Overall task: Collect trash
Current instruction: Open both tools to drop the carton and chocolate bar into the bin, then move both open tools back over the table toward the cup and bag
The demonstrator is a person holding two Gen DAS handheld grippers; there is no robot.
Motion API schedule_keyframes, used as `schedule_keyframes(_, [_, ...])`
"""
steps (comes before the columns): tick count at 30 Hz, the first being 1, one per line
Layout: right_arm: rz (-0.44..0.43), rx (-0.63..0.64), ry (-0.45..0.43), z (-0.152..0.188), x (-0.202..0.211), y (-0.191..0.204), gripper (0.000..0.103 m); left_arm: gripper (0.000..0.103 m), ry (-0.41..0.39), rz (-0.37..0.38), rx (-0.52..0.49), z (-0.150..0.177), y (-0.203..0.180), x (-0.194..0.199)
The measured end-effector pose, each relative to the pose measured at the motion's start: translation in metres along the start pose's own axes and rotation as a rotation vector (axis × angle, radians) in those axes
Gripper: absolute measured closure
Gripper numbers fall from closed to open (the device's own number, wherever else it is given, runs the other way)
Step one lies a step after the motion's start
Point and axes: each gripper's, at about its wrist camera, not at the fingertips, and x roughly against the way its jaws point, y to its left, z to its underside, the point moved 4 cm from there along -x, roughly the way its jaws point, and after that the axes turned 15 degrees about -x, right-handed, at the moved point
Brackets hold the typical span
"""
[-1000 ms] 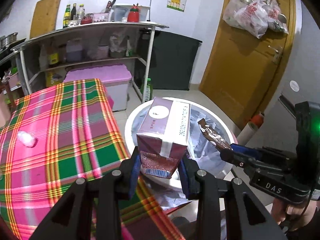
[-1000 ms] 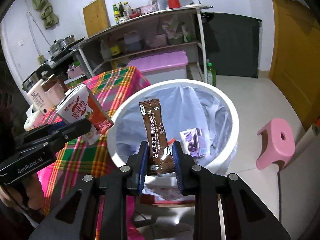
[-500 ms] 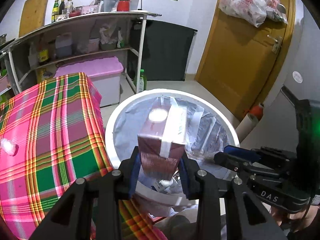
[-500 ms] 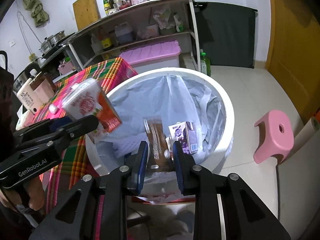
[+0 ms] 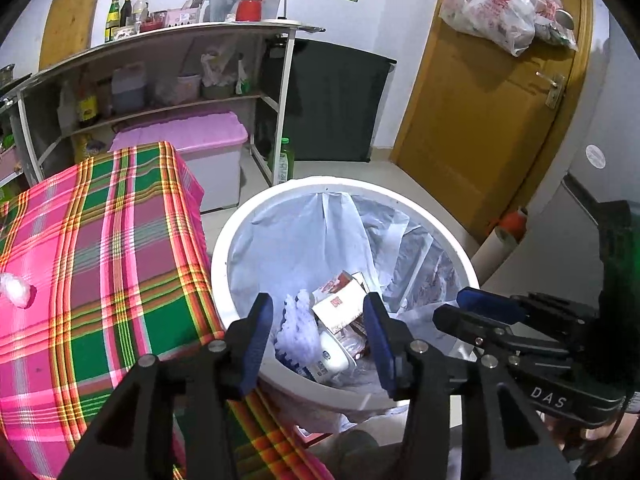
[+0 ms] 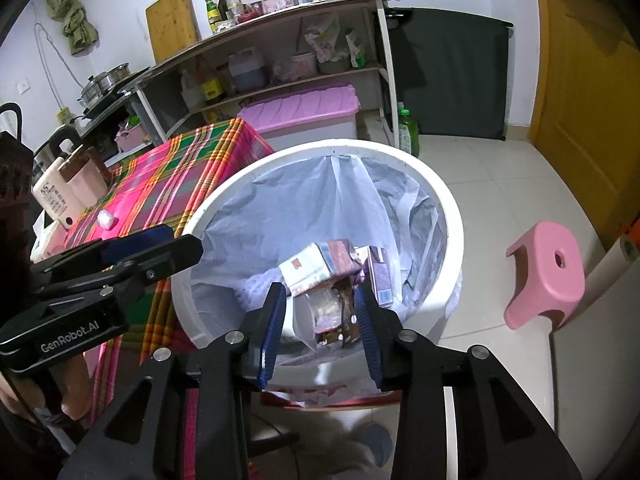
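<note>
A white trash bin [image 5: 224, 248] [image 6: 452, 216] lined with a pale plastic bag stands beside the table. At its bottom lie a red and white drink carton [image 5: 338, 306] [image 6: 308, 268], a brown sachet [image 6: 345, 320], a small purple carton [image 6: 380, 274] and other wrappers. My left gripper [image 5: 318, 320] hangs over the bin's near rim; its jaws are opening and nothing is between them. My right gripper [image 6: 321, 308] is likewise over the bin, its jaws opening and empty. Each gripper also shows from the side in the other view: right [image 5: 480, 312], left [image 6: 160, 248].
A table with a pink and green plaid cloth [image 5: 100, 260] adjoins the bin on the left, with a crumpled white wad [image 5: 16, 290] on it. A pink stool [image 6: 548, 268] stands on the tiled floor to the right. Behind are a shelf unit [image 5: 160, 60], a pink-lidded box [image 5: 184, 136] and a wooden door [image 5: 492, 120].
Both grippers moved over the bin and their jaws spread. The drink carton left the left gripper and the brown sachet left the right; both now lie in the bin.
</note>
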Motion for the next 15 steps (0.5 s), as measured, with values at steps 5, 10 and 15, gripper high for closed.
schedule_keyframes(5, [-0.007,0.003,-0.013,0.001,0.008,0.003,0.066,0.054,-0.01,-0.004,-0.001,0.001,0.0,0.008])
schedule_keyframes(10, [-0.02,0.011,-0.022,0.007,0.018,0.01,0.066,0.054,-0.019,-0.012,0.004,0.005,0.001,0.019])
schedule_keyframes(15, [-0.037,0.029,-0.031,0.011,0.028,0.021,0.066,0.054,-0.032,-0.022,0.012,0.012,0.004,0.034])
